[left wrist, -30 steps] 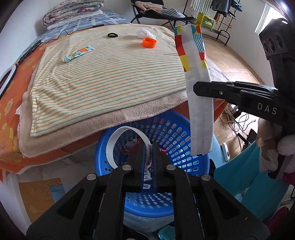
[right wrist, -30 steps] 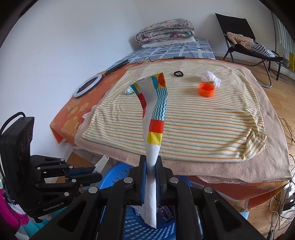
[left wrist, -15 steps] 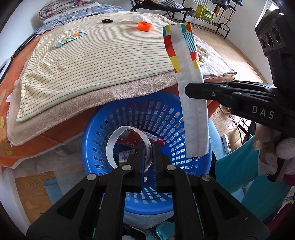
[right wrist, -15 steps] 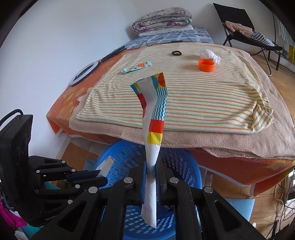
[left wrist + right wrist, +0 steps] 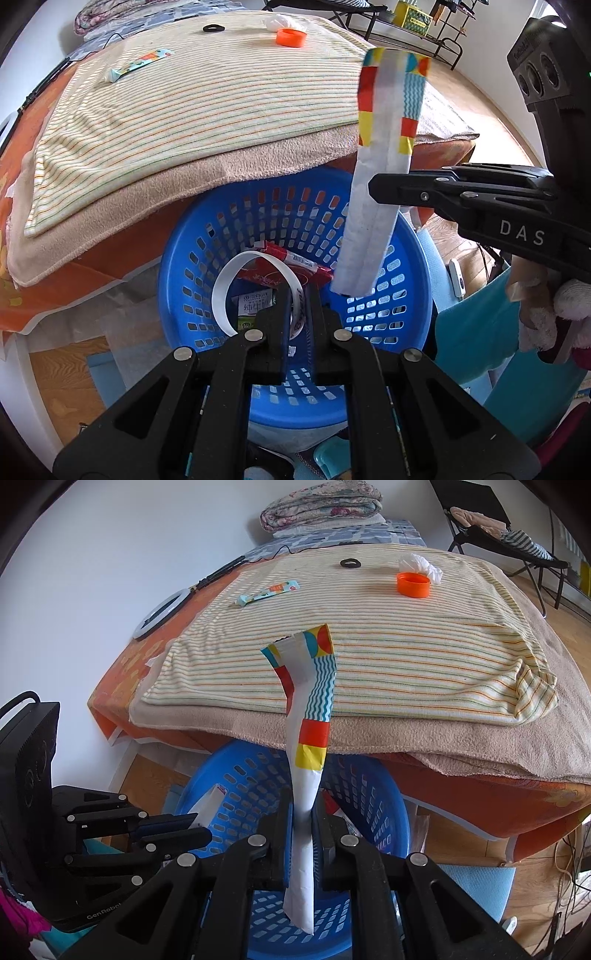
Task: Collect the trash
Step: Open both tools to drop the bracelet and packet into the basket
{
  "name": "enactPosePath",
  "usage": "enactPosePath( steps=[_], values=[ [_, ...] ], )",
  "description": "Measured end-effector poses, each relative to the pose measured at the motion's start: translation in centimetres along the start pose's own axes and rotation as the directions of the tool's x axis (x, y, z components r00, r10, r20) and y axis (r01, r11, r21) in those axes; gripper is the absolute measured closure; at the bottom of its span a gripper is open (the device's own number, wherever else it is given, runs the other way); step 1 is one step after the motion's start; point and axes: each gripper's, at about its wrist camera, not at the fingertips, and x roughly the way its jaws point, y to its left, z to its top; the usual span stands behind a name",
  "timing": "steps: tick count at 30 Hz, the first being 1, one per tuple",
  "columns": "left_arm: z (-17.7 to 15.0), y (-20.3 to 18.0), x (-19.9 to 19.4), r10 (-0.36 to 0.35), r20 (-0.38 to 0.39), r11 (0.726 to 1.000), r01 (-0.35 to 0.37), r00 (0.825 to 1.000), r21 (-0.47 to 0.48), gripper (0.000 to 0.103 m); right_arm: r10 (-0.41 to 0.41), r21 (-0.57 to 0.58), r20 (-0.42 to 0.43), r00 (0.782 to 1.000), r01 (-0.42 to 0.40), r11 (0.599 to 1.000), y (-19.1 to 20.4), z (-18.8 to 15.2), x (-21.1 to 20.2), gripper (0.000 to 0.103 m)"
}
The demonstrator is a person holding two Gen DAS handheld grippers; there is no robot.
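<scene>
A blue plastic basket [image 5: 402, 295] [image 5: 229, 786] stands on the floor against the bed's edge, with red and white wrappers [image 5: 284, 262] in it. My left gripper [image 5: 298, 295] is shut on a curled white paper strip [image 5: 236, 273] and holds it over the basket. My right gripper [image 5: 303, 812] [image 5: 376, 182] is shut on a long white wrapper with coloured blocks [image 5: 312, 709] [image 5: 380, 158], upright above the basket's right side. On the striped blanket lie a small tube [image 5: 267, 592], an orange cap [image 5: 413, 584], a crumpled tissue [image 5: 419, 563] and a black ring [image 5: 350, 563].
The bed [image 5: 406, 672] overhangs the basket's far rim. A ring light [image 5: 162, 613] and cable lie at the bed's left edge. A folding chair [image 5: 491, 524] stands beyond. Teal objects [image 5: 472, 332] and a stuffed toy [image 5: 554, 306] crowd the floor to the right.
Both grippers have moved back from the bed and lower, so the basket now sits under them. Each still grips its piece of trash.
</scene>
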Motion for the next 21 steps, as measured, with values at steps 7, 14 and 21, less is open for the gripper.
enactPosePath(
  steps=[7,14,21],
  values=[
    [-0.04,0.16,0.71,0.016,-0.025,1.000,-0.016,1.000,-0.003,0.089,-0.005,0.006,-0.019,1.000,0.006,1.000,-0.08,-0.17,0.53,0.090],
    [-0.05,0.31,0.64,0.036,-0.007,0.999,-0.037,0.999,-0.012,0.041,-0.009,0.013,-0.022,1.000,0.009,1.000,-0.13,-0.21,0.60,0.066],
    [-0.02,0.40,1.05,0.044,-0.017,0.999,-0.044,0.999,-0.017,0.030,-0.020,0.009,-0.024,1.000,0.020,1.000,-0.09,-0.17,0.61,0.032]
  ],
)
